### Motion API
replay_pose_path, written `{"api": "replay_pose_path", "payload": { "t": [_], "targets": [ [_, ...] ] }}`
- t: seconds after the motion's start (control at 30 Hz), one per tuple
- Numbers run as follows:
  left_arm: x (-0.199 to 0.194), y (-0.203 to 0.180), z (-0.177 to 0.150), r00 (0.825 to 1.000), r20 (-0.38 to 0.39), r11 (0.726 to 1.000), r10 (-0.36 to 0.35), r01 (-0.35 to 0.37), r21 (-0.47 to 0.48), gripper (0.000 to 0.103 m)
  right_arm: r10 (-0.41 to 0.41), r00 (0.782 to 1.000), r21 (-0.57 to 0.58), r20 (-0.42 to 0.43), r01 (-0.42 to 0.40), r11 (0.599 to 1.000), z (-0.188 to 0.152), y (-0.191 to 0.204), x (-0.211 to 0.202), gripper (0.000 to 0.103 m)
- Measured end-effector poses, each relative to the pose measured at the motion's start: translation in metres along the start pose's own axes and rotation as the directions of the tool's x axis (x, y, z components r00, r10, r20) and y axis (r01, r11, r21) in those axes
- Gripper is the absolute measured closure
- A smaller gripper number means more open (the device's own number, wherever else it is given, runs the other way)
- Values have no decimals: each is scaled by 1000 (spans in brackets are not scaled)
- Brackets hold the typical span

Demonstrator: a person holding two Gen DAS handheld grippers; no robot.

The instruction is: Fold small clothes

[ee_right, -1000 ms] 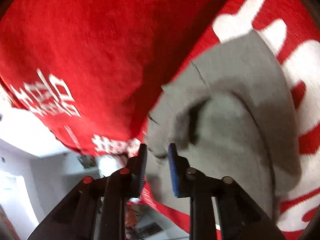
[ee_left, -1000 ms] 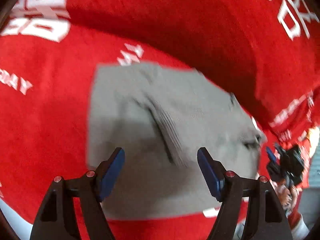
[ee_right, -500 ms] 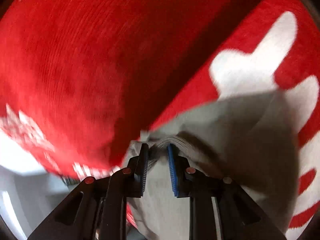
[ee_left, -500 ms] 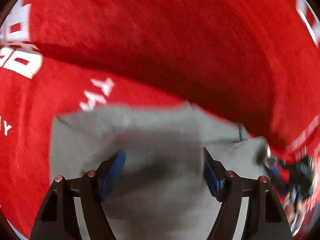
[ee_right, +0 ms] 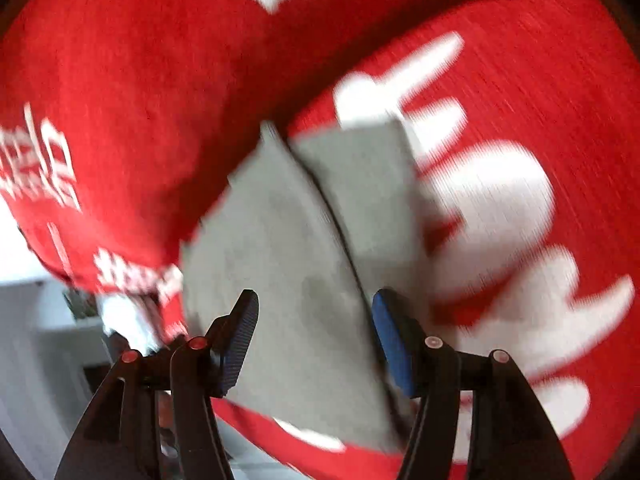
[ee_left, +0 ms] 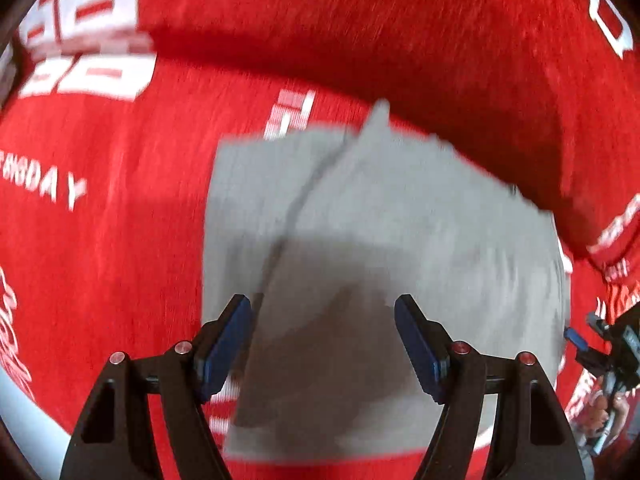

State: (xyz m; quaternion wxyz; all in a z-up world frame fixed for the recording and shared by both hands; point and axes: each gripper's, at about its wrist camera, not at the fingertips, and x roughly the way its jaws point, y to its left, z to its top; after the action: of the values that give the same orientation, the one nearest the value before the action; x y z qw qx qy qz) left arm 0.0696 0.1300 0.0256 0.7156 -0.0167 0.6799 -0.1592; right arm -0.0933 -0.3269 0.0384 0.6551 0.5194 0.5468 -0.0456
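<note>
A small grey garment lies folded flat on a red cloth with white lettering. It also shows in the right wrist view, with one folded layer overlapping another along a diagonal edge. My left gripper is open and empty just above the garment's near part. My right gripper is open and empty over the garment's near edge. The right gripper also shows at the far right of the left wrist view.
The red cloth covers the whole work surface and rises in a thick fold behind the garment. Beyond the cloth's edge in the right wrist view is a white room with a shelf.
My right gripper was shut on the garment's edge and has opened, letting it go. The garment now lies flat and folded. My left gripper stayed open and pulled back a little.
</note>
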Motion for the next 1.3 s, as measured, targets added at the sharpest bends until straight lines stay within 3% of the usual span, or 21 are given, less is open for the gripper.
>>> {"api": "replay_pose_path", "payload": {
  "t": [0.23,0.3,0.37,0.4,0.43,0.47,0.53,0.6,0.7,0.83,0.9,1.13,1.3],
  "targets": [
    [8,13,-35,998,-54,1000,-19,20,10,28,4,1000,13,-27,-4,1000,-32,-18,-2,44],
    [9,17,-41,998,-64,1000,-27,27,0,28,-16,998,2,-54,16,1000,-35,-15,3,54],
    [10,22,-45,997,-67,999,-44,43,-17,28,-35,995,-11,-94,35,999,-40,-14,10,80],
    [10,25,-47,996,-66,998,-57,55,-28,28,-52,992,-22,-112,49,999,-44,-15,14,87],
    [10,27,-48,996,-57,998,-64,62,-32,36,-67,990,-34,-120,63,997,-47,-15,17,97],
    [9,28,-49,997,-47,998,-64,63,-28,61,-73,989,-40,-126,68,997,-49,-15,17,97],
    [6,30,-49,998,-40,999,-48,47,-15,94,-32,993,-36,-116,28,999,-50,-11,13,97],
    [-7,38,-51,991,-3,990,-134,134,-40,94,10,994,-64,-107,-17,998,-50,-3,2,97],
    [-26,46,-58,984,37,984,-173,174,-26,96,-51,992,-106,-115,38,994,-56,-4,-9,98],
    [-9,51,-75,995,-14,995,-98,98,1,96,-166,977,-118,-135,151,982,-60,-25,6,98],
    [3,55,-84,998,-35,999,-49,50,20,96,-165,978,-113,-124,152,982,-61,-29,11,98],
    [-27,62,-91,1000,-13,998,-15,16,68,95,-234,971,-85,-59,228,970,-66,-22,-17,92],
    [-66,64,-76,999,39,997,-25,22,69,95,-205,977,-104,51,209,972,-51,5,-35,92]
  ]
}}
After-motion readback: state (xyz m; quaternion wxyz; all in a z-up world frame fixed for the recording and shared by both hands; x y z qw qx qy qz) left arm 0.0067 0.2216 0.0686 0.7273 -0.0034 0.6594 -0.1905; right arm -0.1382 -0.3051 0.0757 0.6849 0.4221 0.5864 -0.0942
